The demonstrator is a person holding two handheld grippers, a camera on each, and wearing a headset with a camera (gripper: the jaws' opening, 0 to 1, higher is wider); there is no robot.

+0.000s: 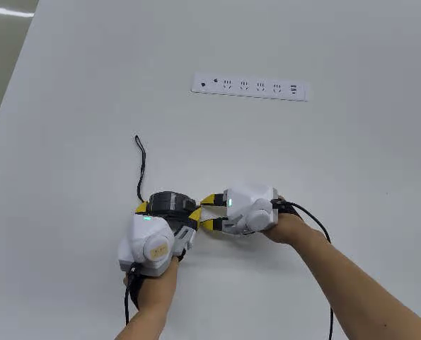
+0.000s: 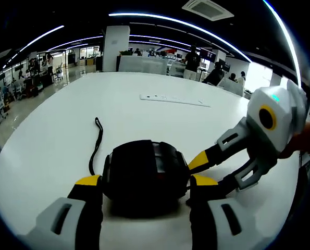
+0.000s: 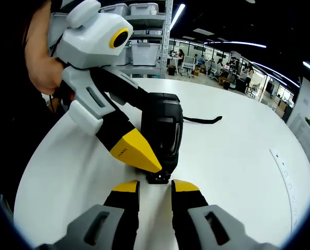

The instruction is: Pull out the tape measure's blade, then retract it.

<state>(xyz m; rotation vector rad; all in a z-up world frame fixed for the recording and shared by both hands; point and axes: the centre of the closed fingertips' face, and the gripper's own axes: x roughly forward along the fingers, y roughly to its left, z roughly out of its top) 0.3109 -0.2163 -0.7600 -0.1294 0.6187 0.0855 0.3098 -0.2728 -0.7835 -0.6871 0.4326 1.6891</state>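
A black tape measure [image 1: 169, 202] lies on the white table [image 1: 90, 106], its black wrist strap [image 1: 140, 166] trailing away behind it. My left gripper [image 1: 168, 211] is shut on the case [image 2: 144, 172], one yellow tip on each side. My right gripper [image 1: 210, 212] comes in from the right, facing the case front. In the right gripper view its jaws [image 3: 155, 186] stand a narrow gap apart, with the small blade tab [image 3: 158, 178] just ahead of the tips and nothing between them. No blade is drawn out. A yellow finger [image 3: 136, 148] of the left gripper lies against the case [image 3: 165, 127].
A white power strip [image 1: 249, 86] lies flat at the far side of the table. The table's left edge [image 1: 12, 78] borders a glossy floor. Black cables run from both grippers back along the person's arms. People and desks stand far off in the room.
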